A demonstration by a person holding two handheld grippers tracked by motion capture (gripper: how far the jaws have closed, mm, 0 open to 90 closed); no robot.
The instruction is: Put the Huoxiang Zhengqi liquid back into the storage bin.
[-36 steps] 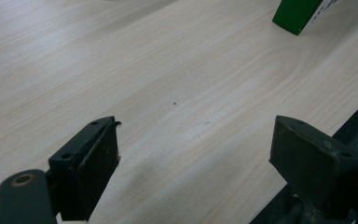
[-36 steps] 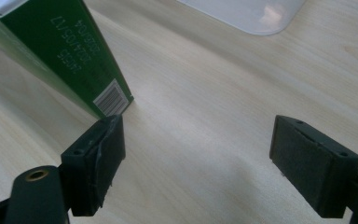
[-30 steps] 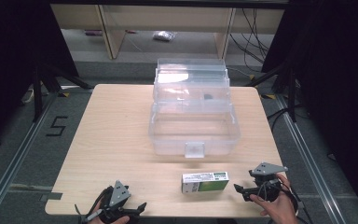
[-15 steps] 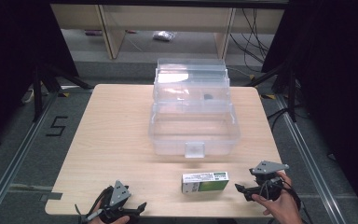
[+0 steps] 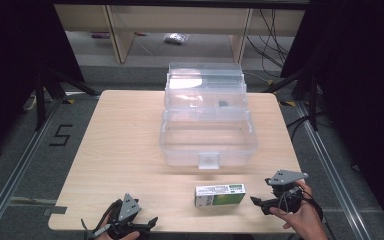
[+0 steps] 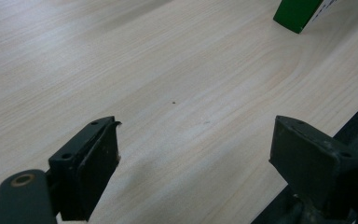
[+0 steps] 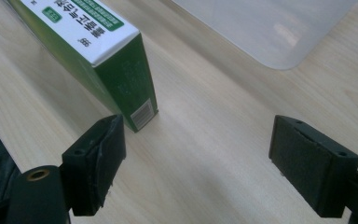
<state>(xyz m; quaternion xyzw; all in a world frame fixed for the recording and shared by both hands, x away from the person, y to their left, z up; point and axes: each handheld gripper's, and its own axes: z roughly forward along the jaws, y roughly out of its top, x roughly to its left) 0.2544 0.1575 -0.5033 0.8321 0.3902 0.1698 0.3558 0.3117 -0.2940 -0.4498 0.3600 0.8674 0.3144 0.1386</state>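
Your right claw (image 5: 261,202), jaws wide, is reaching for the green box (image 5: 220,194) at lower centre of the tabletop (image 5: 120,145); next, straddle its end and close. Left claw (image 5: 147,223) rests wide.

- The clear plastic bin (image 5: 207,135) stands mid-table and blocks the way toward the far edge through the middle.
- Bare table (image 5: 115,145) lies open to the bin's left; a narrower strip runs along its right.
- The green and white box (image 5: 220,195) lies between the left gripper (image 5: 147,224) and right gripper (image 5: 261,204), near the front edge.
- In the right gripper view, the box's end (image 7: 137,88) sits just beside one open jaw.
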